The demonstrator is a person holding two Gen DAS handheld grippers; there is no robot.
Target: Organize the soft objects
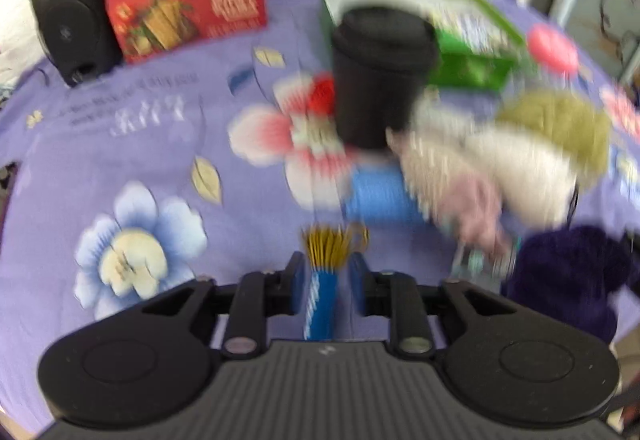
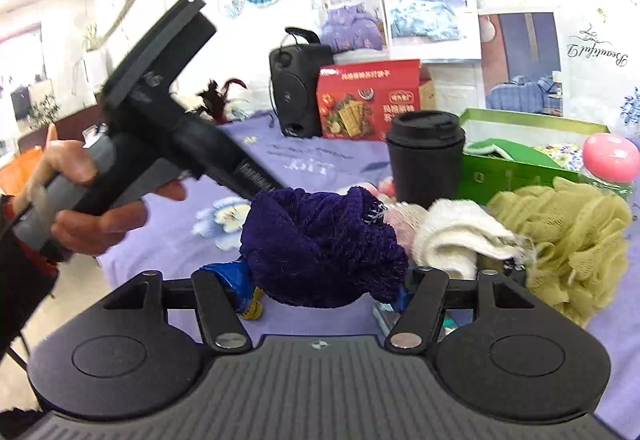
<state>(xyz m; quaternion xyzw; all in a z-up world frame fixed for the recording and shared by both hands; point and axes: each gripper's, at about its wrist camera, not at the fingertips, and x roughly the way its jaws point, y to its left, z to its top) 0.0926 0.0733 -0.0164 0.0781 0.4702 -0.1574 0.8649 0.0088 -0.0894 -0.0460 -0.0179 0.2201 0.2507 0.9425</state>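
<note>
Purple towel (image 2: 324,244): you are gripping it in the right claw (image 2: 324,292), raised above the surface (image 2: 168,240). Left claw (image 1: 326,282) is standing open around a blue stick (image 1: 320,304), not pressing. Next, you are likely carrying the towel to the soft pile by the cream cloth (image 2: 456,236).

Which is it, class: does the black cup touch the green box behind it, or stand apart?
Cannot tell. In both wrist views the black cup overlaps the green box, hiding any contact or gap.
</note>
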